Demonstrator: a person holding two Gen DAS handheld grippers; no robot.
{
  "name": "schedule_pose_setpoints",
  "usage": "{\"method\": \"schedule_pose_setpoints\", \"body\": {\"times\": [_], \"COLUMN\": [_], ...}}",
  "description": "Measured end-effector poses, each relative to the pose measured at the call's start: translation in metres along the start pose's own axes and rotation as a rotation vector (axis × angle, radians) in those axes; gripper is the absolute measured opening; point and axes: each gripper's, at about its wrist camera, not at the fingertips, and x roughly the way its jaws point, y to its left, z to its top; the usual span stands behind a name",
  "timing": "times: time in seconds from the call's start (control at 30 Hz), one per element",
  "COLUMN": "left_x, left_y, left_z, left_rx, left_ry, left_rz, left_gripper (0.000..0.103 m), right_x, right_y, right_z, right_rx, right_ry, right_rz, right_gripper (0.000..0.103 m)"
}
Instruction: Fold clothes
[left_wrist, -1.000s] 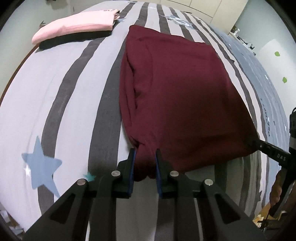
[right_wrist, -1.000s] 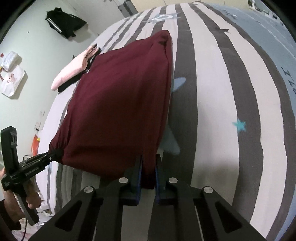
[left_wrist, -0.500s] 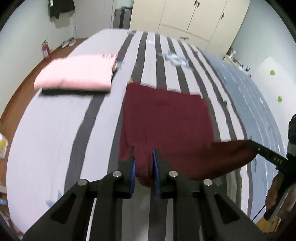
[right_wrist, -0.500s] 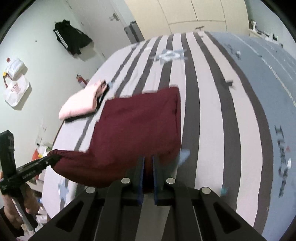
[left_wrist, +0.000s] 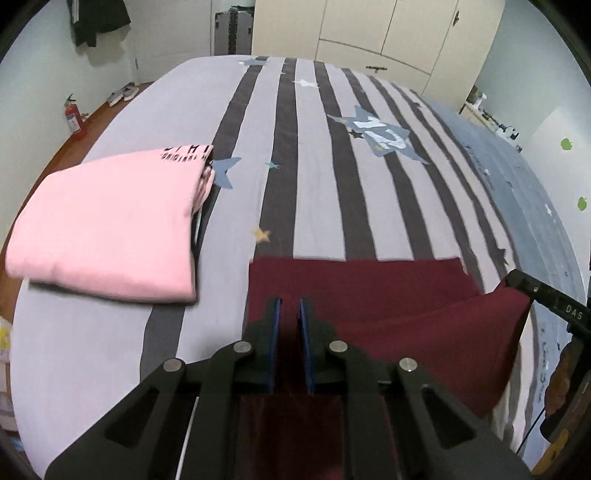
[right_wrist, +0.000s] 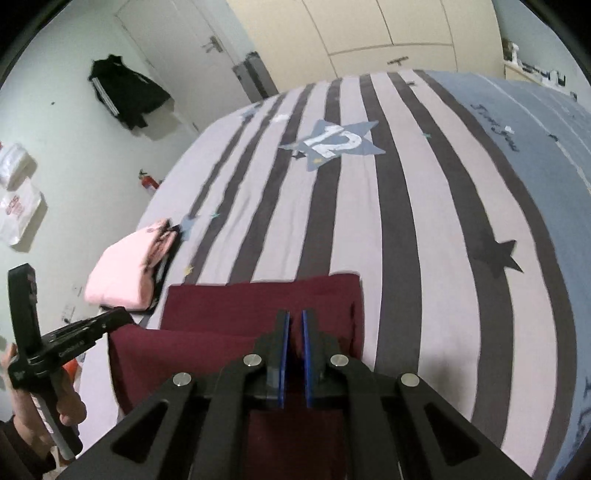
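The left gripper (left_wrist: 289, 306) pinches a corner of the maroon garment (left_wrist: 369, 284) between its blue-padded fingers (left_wrist: 275, 332), the cloth filling the narrow gap between the jaws. The right gripper (right_wrist: 294, 317) clamps the other near corner the same way, maroon fabric showing between its pads (right_wrist: 283, 354). In the left wrist view the right gripper appears at the far right edge, with the garment's edge stretched up to its tip; in the right wrist view the left gripper shows at the lower left, held by a hand (right_wrist: 48, 406), cloth hanging from its tip.

The garment lies on the striped bed (left_wrist: 314, 166) at its near edge, the far part flat on the cover and the near part lifted as a sagging span between the two grippers. A fold line runs across the width where the raised layer meets the flat one.

To the left of it, apart from it, sits a folded pink garment (left_wrist: 107, 229) on top of something dark. A wardrobe (left_wrist: 369, 33) stands beyond the bed, and a black jacket (right_wrist: 125, 96) hangs on the wall
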Motion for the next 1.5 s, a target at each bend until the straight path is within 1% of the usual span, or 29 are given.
{"method": "schedule_pose_setpoints", "body": {"times": [0.03,0.1,0.23,0.37,0.4,0.47,0.5,0.53,0.6,0.67,0.7,0.73,0.77,0.8,0.83,0.87,0.97,1.07,1.1,1.13,1.17,1.2,1.23,1.27,1.3,1.33,1.4,1.47,1.5], "left_x": [0.010,0.027,0.054,0.066,0.064,0.058,0.051,0.044,0.031,0.018,0.012,0.008,0.008,0.007,0.007,0.008,0.012,0.021,0.026,0.031,0.034,0.032,0.028,0.026,0.023,0.019,0.006,0.004,0.005], "left_y": [0.001,0.007,0.014,0.016,0.019,0.025,0.031,0.036,0.039,0.040,0.040,0.040,0.039,0.038,0.037,0.035,0.028,0.022,0.021,0.022,0.022,0.019,0.014,0.013,0.012,0.012,0.012,0.018,0.019], "left_z": [0.007,0.016,0.022,0.026,0.028,0.033,0.035,0.036,0.032,0.019,0.013,0.006,-0.002,-0.010,-0.017,-0.022,-0.033,-0.037,-0.037,-0.036,-0.034,-0.033,-0.035,-0.034,-0.033,-0.029,-0.016,-0.020,-0.016], "left_rx": [0.005,-0.009,-0.026,-0.019,-0.034,-0.075,-0.111,-0.139,-0.136,-0.106,-0.090,-0.077,-0.065,-0.054,-0.041,-0.027,0.011,0.037,0.039,0.032,0.027,0.030,0.038,0.042,0.041,0.036,0.017,0.016,0.020], "left_ry": [0.005,0.023,0.050,0.036,0.019,-0.018,-0.046,-0.068,-0.091,-0.101,-0.106,-0.103,-0.089,-0.075,-0.066,-0.062,-0.044,-0.027,-0.015,0.002,0.013,0.017,0.017,0.011,0.002,-0.006,-0.020,-0.033,-0.033], "left_rz": [0.012,0.016,0.014,0.007,0.000,-0.024,-0.053,-0.079,-0.112,-0.129,-0.138,-0.143,-0.144,-0.145,-0.147,-0.148,-0.140,-0.134,-0.144,-0.168,-0.183,-0.182,-0.173,-0.169,-0.168,-0.171,-0.187,-0.193,-0.189], "left_gripper": [0.004,0.003,0.002,0.000,0.000,0.000,0.000,0.000,0.001,0.002,0.007,0.018,0.026,0.048,0.062,0.063,0.063,0.062,0.052,0.037,0.031,0.027,0.022,0.021,0.020,0.018,0.017,0.017,0.016], "right_x": [0.009,0.028,0.054,0.066,0.069,0.073,0.073,0.069,0.058,0.047,0.041,0.036,0.032,0.028,0.027,0.028,0.034,0.042,0.044,0.047,0.050,0.053,0.055,0.056,0.056,0.056,0.054,0.050,0.049], "right_y": [-0.003,-0.010,-0.021,-0.028,-0.030,-0.035,-0.037,-0.036,-0.032,-0.026,-0.023,-0.022,-0.021,-0.020,-0.020,-0.021,-0.024,-0.026,-0.026,-0.026,-0.026,-0.026,-0.026,-0.027,-0.028,-0.030,-0.030,-0.026,-0.025], "right_z": [0.006,0.017,0.025,0.032,0.035,0.040,0.042,0.042,0.040,0.031,0.024,0.016,0.008,0.001,-0.006,-0.012,-0.025,-0.026,-0.025,-0.023,-0.021,-0.019,-0.017,-0.015,-0.013,-0.011,-0.007,-0.005,-0.004], "right_rx": [0.004,0.013,0.024,0.044,0.051,0.080,0.090,0.079,0.038,-0.008,-0.032,-0.049,-0.060,-0.071,-0.077,-0.079,-0.083,-0.070,-0.068,-0.069,-0.071,-0.073,-0.071,-0.063,-0.053,-0.043,-0.032,-0.039,-0.040], "right_ry": [0.007,0.020,0.045,0.035,0.031,0.033,0.027,0.012,-0.022,-0.039,-0.046,-0.049,-0.051,-0.052,-0.046,-0.036,-0.006,-0.001,-0.001,0.001,0.005,0.008,0.007,0.004,0.002,0.001,-0.008,-0.026,-0.033], "right_rz": [-0.004,-0.013,-0.031,-0.031,-0.035,-0.025,-0.011,-0.004,0.000,0.017,0.019,0.022,0.024,0.027,0.029,0.031,0.033,0.048,0.050,0.051,0.052,0.053,0.056,0.061,0.068,0.074,0.081,0.076,0.073], "right_gripper": [0.006,0.006,0.006,0.005,0.003,0.004,0.006,0.007,0.008,0.017,0.029,0.038,0.041,0.042,0.043,0.043,0.043,0.043,0.043,0.043,0.043,0.042,0.038,0.035,0.025,0.013,0.012,0.011,0.010]}}
